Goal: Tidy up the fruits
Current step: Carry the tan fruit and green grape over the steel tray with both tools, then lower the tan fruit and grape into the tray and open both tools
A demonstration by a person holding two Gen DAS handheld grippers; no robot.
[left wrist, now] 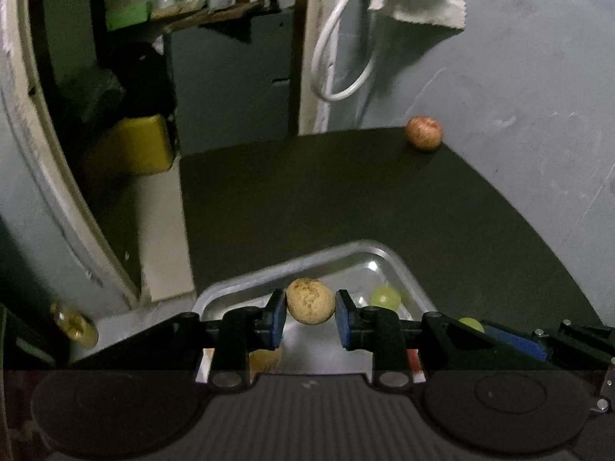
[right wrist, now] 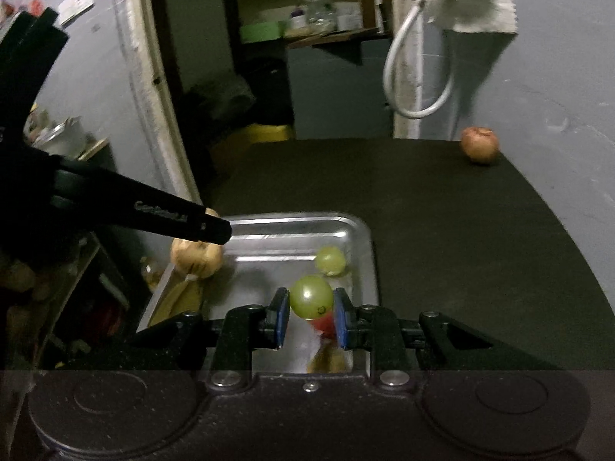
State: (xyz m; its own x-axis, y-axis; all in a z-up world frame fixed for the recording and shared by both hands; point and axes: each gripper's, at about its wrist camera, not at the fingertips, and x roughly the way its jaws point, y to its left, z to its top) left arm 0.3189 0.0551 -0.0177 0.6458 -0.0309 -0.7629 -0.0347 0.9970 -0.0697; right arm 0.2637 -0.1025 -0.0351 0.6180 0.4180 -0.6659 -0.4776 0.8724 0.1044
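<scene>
Left gripper (left wrist: 310,306): jaws clamped on a tan round fruit (left wrist: 310,301), held above the metal tray (left wrist: 399,269). Right gripper (right wrist: 310,309): jaws gripping a green fruit (right wrist: 310,296) over the same tray. Another green fruit (right wrist: 329,260) lies inside it. Red apple (right wrist: 479,144) sits at the counter's (right wrist: 461,238) far right corner.

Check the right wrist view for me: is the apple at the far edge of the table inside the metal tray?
No, the apple sits alone on the dark table, well beyond the metal tray.
</scene>
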